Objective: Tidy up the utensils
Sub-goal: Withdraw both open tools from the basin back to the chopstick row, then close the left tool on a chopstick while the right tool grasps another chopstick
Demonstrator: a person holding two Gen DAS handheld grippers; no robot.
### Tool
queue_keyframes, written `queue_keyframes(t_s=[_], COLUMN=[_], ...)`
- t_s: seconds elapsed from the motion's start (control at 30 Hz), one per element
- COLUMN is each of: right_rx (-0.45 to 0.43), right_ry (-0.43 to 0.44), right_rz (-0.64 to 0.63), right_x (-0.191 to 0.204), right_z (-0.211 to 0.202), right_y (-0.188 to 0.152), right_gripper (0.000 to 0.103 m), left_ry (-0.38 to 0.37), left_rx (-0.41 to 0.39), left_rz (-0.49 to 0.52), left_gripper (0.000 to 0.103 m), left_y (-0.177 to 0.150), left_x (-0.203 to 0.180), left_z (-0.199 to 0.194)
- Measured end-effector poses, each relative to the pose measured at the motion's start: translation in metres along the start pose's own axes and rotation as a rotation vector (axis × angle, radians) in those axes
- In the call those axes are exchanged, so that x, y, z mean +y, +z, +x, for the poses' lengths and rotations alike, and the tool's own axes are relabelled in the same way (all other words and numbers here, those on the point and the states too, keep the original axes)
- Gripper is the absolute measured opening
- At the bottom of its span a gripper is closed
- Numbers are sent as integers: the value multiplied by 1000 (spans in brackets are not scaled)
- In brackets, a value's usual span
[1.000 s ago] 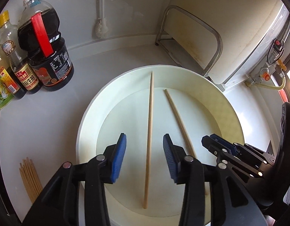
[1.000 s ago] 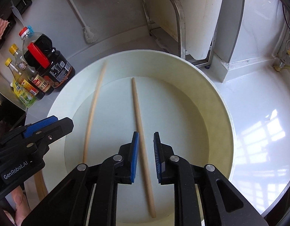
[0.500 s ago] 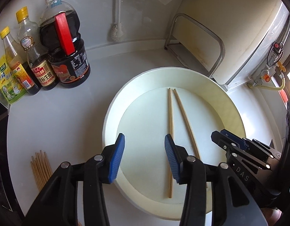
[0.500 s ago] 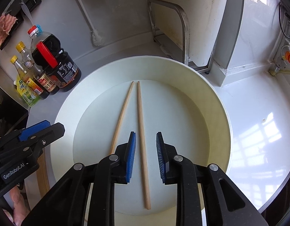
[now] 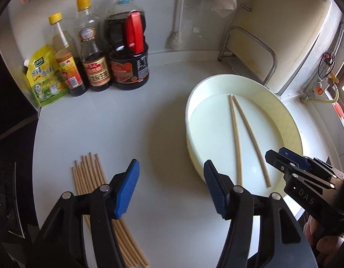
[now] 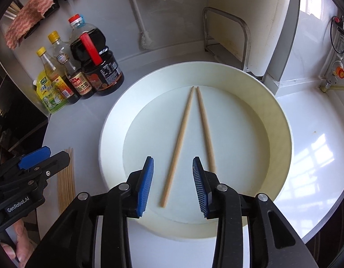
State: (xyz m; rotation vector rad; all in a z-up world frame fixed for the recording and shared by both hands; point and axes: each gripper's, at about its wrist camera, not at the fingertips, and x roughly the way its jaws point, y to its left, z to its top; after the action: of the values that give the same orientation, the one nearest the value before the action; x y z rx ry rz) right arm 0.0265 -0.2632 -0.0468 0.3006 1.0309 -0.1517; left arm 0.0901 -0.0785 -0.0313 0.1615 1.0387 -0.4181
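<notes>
Two wooden chopsticks lie in a wide white basin, far tips together in a narrow V. My right gripper hovers over their near ends. Its jaws are opening and its blue pads press on nothing. My left gripper hangs over the bare counter left of the basin. Its jaws are also opening, with nothing between them. A bundle of several chopsticks lies on the counter, partly under its left finger. Each view shows the other gripper, the right gripper and the left gripper.
Sauce bottles and a yellow pouch stand at the back left of the white counter. A metal rack with a board stands behind the basin. A brush leans on the wall. Gas valves sit at the right.
Both grippers have pulled back and opened wider. The left one has shifted left, off the basin and over the counter. The two chopsticks, apart before, now lie with far tips together.
</notes>
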Motion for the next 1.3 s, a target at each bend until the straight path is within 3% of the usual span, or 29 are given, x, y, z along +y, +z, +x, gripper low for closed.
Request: queue_keyframes(t_s=[0.37, 0.63, 0.83, 1.3], right_rx=[44, 108, 175, 187], right_ry=[94, 134, 116, 71], right_rz=[-130, -189, -215, -278], right_x=[88, 132, 145, 173], right_z=[-2, 20, 45, 79], right_y=[-49, -77, -95, -105], right_gripper=[41, 47, 52, 53], left_ry=[105, 141, 155, 159], left_rx=[14, 49, 74, 92], left_rz=[-99, -190, -230, -266], left_gripper=[60, 65, 71, 78], left_y=[-65, -103, -123, -142], left_x=[93, 146, 164, 176], left_z=[-27, -23, -13, 7])
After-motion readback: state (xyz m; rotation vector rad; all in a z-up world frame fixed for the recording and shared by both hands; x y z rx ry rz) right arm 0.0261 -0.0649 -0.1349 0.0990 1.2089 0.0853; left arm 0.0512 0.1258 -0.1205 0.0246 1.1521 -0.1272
